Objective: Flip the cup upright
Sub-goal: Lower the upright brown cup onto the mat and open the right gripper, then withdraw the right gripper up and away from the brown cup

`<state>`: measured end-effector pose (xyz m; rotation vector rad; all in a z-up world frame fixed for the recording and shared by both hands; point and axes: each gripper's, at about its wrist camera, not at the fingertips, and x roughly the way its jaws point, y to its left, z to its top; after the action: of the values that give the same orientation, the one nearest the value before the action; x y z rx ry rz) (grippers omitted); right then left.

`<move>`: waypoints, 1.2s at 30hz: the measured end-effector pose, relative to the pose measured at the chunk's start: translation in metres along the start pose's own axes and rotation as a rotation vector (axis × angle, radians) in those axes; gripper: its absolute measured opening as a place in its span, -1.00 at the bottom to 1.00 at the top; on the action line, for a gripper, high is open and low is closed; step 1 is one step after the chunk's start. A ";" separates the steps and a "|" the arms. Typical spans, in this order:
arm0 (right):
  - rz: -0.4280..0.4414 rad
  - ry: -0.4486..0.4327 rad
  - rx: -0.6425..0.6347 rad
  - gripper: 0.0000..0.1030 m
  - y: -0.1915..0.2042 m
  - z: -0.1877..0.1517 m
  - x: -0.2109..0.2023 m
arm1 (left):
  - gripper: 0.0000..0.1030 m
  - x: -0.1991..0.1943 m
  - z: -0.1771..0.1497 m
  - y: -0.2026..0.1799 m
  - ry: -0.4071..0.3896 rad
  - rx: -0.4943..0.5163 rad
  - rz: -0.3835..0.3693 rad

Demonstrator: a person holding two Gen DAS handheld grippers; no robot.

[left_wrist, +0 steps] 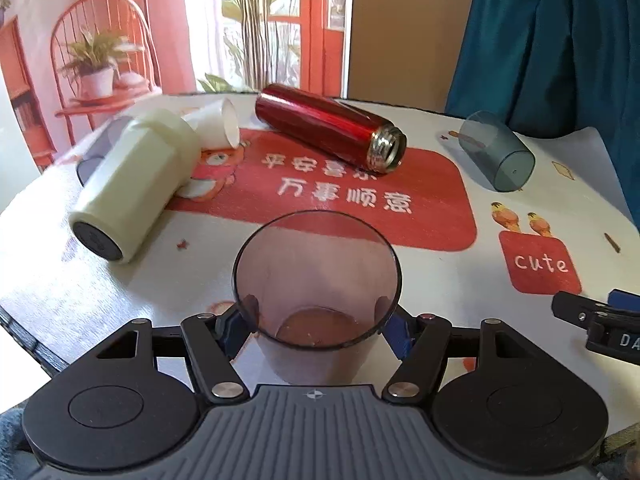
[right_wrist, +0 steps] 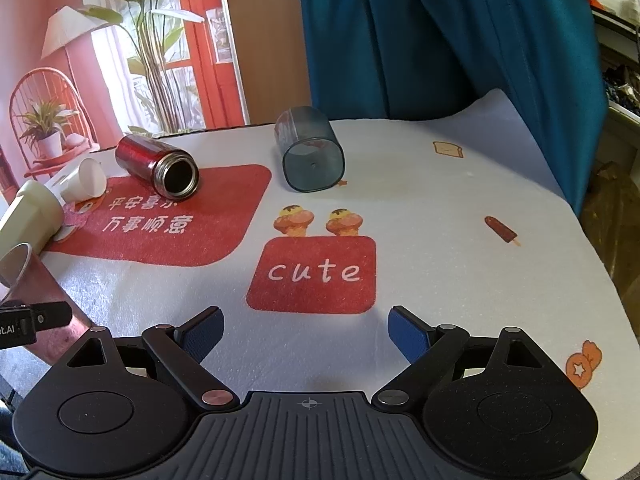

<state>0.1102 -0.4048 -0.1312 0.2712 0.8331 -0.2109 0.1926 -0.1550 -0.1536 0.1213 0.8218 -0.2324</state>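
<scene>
A translucent pink cup [left_wrist: 316, 280] stands upright, mouth up, between the fingers of my left gripper [left_wrist: 316, 328], which is shut on its lower wall. The same cup shows at the left edge of the right wrist view [right_wrist: 36, 284]. My right gripper [right_wrist: 306, 330] is open and empty, low over the mat near the red "cute" patch [right_wrist: 312, 274]. A blue-grey translucent cup [right_wrist: 310, 152] lies on its side at the back, also in the left wrist view [left_wrist: 498, 154].
A red metal flask [left_wrist: 328, 130] without a lid, a cream tumbler [left_wrist: 132, 184] and a white paper cup [left_wrist: 218, 124] lie on their sides on the printed mat. A blue curtain [right_wrist: 440, 40] hangs behind the table. The table edge runs along the left [left_wrist: 24, 336].
</scene>
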 end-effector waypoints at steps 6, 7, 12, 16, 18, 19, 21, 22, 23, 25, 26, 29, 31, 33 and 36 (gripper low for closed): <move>-0.002 -0.002 0.000 0.70 0.001 0.000 -0.001 | 0.79 -0.003 -0.001 0.002 0.017 -0.012 -0.043; -0.001 -0.003 -0.001 0.70 0.002 0.000 -0.002 | 0.85 -0.005 0.000 0.001 0.014 -0.008 -0.054; 0.012 -0.005 -0.009 0.70 0.007 0.003 -0.008 | 0.90 -0.023 0.006 0.007 0.011 0.006 -0.053; 0.045 -0.014 -0.022 0.89 0.017 0.008 -0.021 | 0.93 -0.036 0.010 0.020 0.029 -0.020 -0.059; 0.058 -0.028 -0.032 0.96 0.024 0.011 -0.031 | 0.93 -0.046 0.010 0.027 0.034 -0.018 -0.069; 0.066 -0.031 -0.040 0.99 0.028 0.013 -0.036 | 0.93 -0.050 0.011 0.030 0.032 -0.016 -0.069; 0.080 -0.027 -0.048 0.99 0.036 0.017 -0.045 | 0.94 -0.062 0.013 0.036 0.017 -0.003 -0.056; 0.083 -0.020 -0.050 0.99 0.040 0.019 -0.049 | 0.94 -0.068 0.014 0.038 0.009 0.004 -0.042; 0.086 -0.011 -0.052 0.99 0.045 0.020 -0.053 | 0.95 -0.073 0.016 0.040 0.002 0.009 -0.027; 0.096 0.008 -0.058 0.99 0.054 0.022 -0.064 | 0.98 -0.085 0.019 0.045 -0.012 0.009 0.004; 0.098 0.013 -0.064 0.99 0.059 0.023 -0.070 | 1.00 -0.090 0.020 0.049 -0.017 0.004 0.015; 0.092 0.015 -0.102 0.99 0.075 0.023 -0.090 | 1.00 -0.106 0.023 0.061 -0.021 -0.019 0.027; 0.082 0.009 -0.120 0.99 0.084 0.024 -0.105 | 1.00 -0.116 0.024 0.068 -0.011 -0.022 0.037; 0.080 0.004 -0.110 0.99 0.089 0.024 -0.119 | 1.00 -0.127 0.024 0.074 -0.006 -0.021 0.054; 0.098 -0.005 -0.100 0.99 0.097 0.024 -0.142 | 1.00 -0.147 0.020 0.084 -0.016 -0.026 0.083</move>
<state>0.0618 -0.3093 0.0058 0.2171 0.8206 -0.0779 0.1317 -0.0542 -0.0306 0.1286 0.8018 -0.1442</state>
